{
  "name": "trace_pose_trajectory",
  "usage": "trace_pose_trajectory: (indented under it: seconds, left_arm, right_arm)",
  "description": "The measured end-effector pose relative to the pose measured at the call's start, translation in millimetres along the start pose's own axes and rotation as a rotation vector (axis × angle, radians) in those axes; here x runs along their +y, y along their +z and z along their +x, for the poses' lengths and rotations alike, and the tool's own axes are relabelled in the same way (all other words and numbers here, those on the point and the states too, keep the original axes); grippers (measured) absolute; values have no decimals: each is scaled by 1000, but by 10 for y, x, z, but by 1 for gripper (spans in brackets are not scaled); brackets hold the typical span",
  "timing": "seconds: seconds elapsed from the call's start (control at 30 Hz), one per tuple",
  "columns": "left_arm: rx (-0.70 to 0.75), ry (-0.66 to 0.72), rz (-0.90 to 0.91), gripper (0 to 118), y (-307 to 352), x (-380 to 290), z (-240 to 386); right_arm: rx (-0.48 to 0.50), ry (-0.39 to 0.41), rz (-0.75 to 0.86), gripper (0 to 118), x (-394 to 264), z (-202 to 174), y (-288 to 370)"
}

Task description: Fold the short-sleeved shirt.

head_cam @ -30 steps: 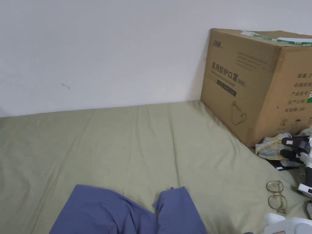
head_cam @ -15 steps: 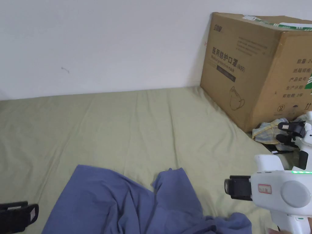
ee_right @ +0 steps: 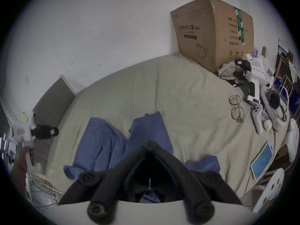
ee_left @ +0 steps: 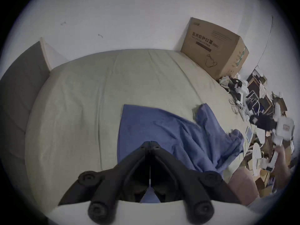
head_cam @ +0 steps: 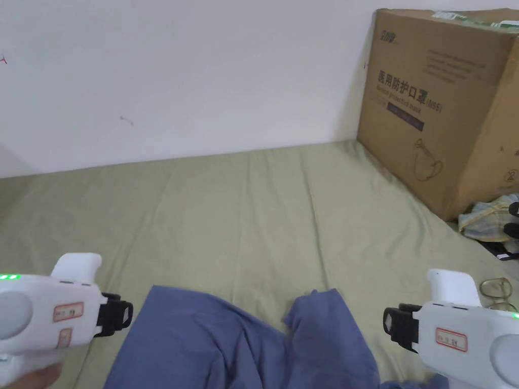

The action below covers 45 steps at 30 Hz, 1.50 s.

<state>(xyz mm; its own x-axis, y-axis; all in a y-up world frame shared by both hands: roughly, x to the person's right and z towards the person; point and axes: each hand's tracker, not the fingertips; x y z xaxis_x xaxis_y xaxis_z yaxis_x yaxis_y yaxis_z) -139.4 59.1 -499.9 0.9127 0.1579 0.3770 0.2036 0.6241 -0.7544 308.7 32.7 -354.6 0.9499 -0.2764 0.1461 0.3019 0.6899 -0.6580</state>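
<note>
We hold the left gripper over the near left of the bed, its jaws pressed together with nothing between them. The right gripper hangs over the near right, jaws likewise closed on nothing. Between them the blue short-sleeved shirt lies rumpled and unfolded along the bed's near edge. A cardboard box stands at the far right corner against the wall, with glasses by the right edge.
</note>
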Motion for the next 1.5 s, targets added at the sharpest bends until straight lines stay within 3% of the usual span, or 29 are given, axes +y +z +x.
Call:
trace_pose_trajectory:
  seconds: [0.17, 0.2, 0.23, 0.27, 0.3, 0.33, 0.47, 0.53, 0.77, 0.83, 0.87, 0.93, 1.13, 1.17, 1.2, 1.23, 1.27, 1.4, 1.5]
  left_arm:
    - [14, -78, -123, 0, -896, 642, -359]
    - [42, -101, -132, 7, -1063, 689, -399]
    - [70, -106, -134, 28, -1237, 737, -452]
    - [66, -92, -126, 80, -1405, 778, -505]
    - [71, -78, -136, 110, -1563, 808, -560]
    - [69, -53, -165, 118, -1771, 809, -699]
    - [68, -60, -209, 114, -2135, 717, -803]
    - [148, -76, -270, 114, -2292, 628, -875]
    - [75, -62, -258, 114, -2384, 507, -960]
    - [73, -99, -215, 98, -2241, 532, -878]
    - [64, -130, -170, 75, -2173, 539, -905]
    - [-55, -113, -132, 0, -2009, 535, -886]
    - [-55, -86, -3, 0, -1412, 318, -699]
    - [-57, -61, 9, 0, -1339, 302, -711]
    - [-62, -48, 19, 0, -1276, 287, -721]
    - [-66, -36, 26, 0, -1214, 276, -736]
    - [-77, -25, 28, 0, -1167, 292, -738]
    - [-101, -13, 31, 0, -1043, 286, -737]
    - [-84, -32, 39, 0, -1040, 297, -759]
  right_arm:
    - [0, 17, -11, 1, 64, 91, -193]
    - [-7, 23, -20, 0, 75, 95, -243]
    - [-11, 32, -33, 1, 76, 71, -299]
    - [-10, 38, -44, 1, 84, 71, -357]
    - [-8, 43, -53, 1, 89, 70, -410]
    - [-7, 46, -61, 1, 91, 60, -464]
    - [1, 35, -93, 1, 90, 88, -666]
    - [-1, 32, -110, 1, 70, 121, -763]
    - [-42, 8, -162, 1, -73, 281, -872]
    - [-43, -7, -171, 1, -106, 319, -860]
    - [-42, -14, -176, 1, -119, 340, -858]
    - [-37, -27, -184, 1, -137, 375, -873]
    - [-2, -45, -233, 1, 64, 461, -1220]
    - [9, -46, -247, 9, 119, 465, -1336]
    - [-3, -42, -255, 38, 157, 457, -1431]
    - [-47, -24, -271, 80, 190, 453, -1548]
    - [-80, -21, -327, 110, 214, 462, -1697]
    - [-97, -98, -394, 110, 248, 563, -2039]
    - [-119, -46, -446, 110, 207, 567, -2211]
